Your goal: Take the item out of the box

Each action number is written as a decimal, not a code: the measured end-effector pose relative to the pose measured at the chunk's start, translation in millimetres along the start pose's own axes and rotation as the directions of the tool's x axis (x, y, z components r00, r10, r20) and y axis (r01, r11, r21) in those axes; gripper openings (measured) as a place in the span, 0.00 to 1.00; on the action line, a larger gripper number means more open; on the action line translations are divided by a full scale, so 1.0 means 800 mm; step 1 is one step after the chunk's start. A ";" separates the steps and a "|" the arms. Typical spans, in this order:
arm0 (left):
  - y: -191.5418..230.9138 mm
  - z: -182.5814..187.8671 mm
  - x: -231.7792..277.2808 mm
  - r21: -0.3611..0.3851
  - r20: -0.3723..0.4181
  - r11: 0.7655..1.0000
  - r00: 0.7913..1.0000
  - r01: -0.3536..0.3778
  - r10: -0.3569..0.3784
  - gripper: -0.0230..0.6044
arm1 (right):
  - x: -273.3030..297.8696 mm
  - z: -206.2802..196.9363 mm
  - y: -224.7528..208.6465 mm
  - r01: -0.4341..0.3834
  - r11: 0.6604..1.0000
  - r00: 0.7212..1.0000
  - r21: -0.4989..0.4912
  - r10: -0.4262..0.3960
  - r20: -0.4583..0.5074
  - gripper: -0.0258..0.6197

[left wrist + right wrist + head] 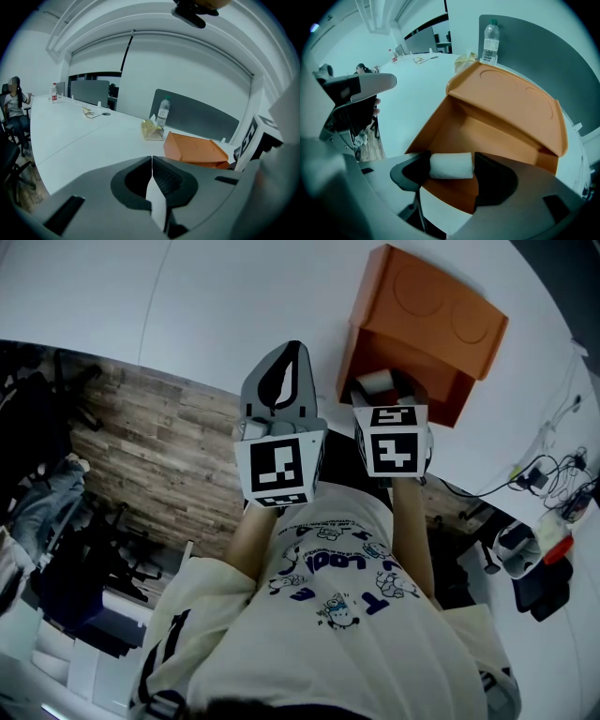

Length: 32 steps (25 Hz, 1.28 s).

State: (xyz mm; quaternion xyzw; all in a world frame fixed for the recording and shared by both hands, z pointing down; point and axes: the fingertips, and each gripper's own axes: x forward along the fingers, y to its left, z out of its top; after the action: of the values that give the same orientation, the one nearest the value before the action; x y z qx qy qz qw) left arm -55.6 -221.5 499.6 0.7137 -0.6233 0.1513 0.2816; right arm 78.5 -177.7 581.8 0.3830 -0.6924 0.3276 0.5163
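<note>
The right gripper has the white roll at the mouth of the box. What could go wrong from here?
1. The right gripper holds the white roll by its two ends. It looks soft, so it might buckle or slip out.
2. The open lid of the orange box overhangs the roll, so lifting straight up could knock it.
3. The left gripper is shut, empty and off the box, so a snag might drag the box along.

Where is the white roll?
In the right gripper view, the white roll sits clamped between the jaws of the right hand-held gripper, at the open front of the orange box.
</note>
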 end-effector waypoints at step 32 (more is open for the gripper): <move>-0.007 0.004 -0.006 0.016 0.013 1.000 1.000 -0.004 0.004 0.07 | 0.001 -0.003 -0.011 -0.024 0.992 1.000 0.128 0.022 0.014 0.47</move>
State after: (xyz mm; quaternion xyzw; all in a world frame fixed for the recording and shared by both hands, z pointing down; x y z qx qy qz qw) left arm -51.6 -219.1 493.3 0.7156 -0.6254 0.1520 0.2714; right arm 87.3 -180.0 584.2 0.4094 -0.6775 0.3748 0.4826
